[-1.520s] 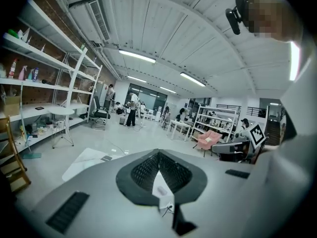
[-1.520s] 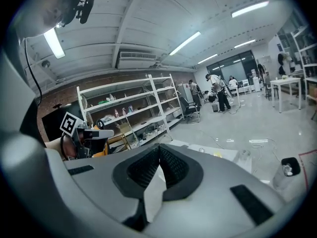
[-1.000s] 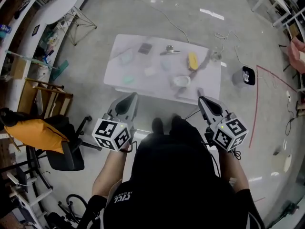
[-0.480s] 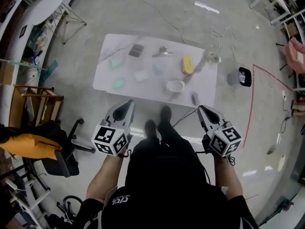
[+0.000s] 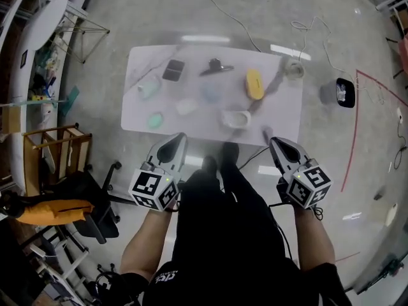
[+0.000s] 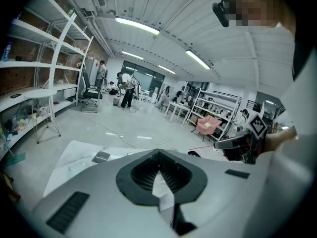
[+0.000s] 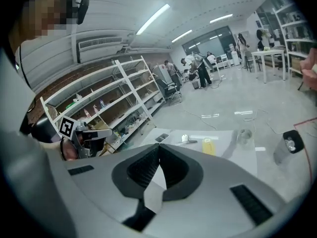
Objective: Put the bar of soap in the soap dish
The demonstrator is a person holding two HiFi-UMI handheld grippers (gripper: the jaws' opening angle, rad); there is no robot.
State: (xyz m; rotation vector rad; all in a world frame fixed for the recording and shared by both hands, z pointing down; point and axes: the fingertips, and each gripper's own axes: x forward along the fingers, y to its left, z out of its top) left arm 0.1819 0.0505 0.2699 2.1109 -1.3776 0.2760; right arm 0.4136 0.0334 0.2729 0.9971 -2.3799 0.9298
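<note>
The white table [image 5: 280,107] stands ahead of me, below the head view. On it lie a pale green bar [image 5: 155,119], a whitish bar [image 5: 186,106], a white oval dish [image 5: 237,118], a yellow oblong item [image 5: 255,83] and a dark tray [image 5: 173,69]; I cannot tell which bar is the soap. My left gripper [image 5: 176,140] and right gripper [image 5: 275,143] hover short of the table's near edge. Both are shut and empty. The left gripper view shows its jaws [image 6: 158,151] meeting, and the right gripper view shows the same [image 7: 159,146].
A black clip [image 5: 215,65], a pale cup [image 5: 148,87] and a glass jar [image 5: 294,67] share the table. A black bin [image 5: 343,92] and red floor tape [image 5: 357,126] lie to the right. An office chair [image 5: 95,203], orange cloth [image 5: 51,210] and wooden rack [image 5: 54,152] stand left.
The table has come closer and sharper in the head view. Both grippers have sunk and moved forward toward its near edge, still shut.
</note>
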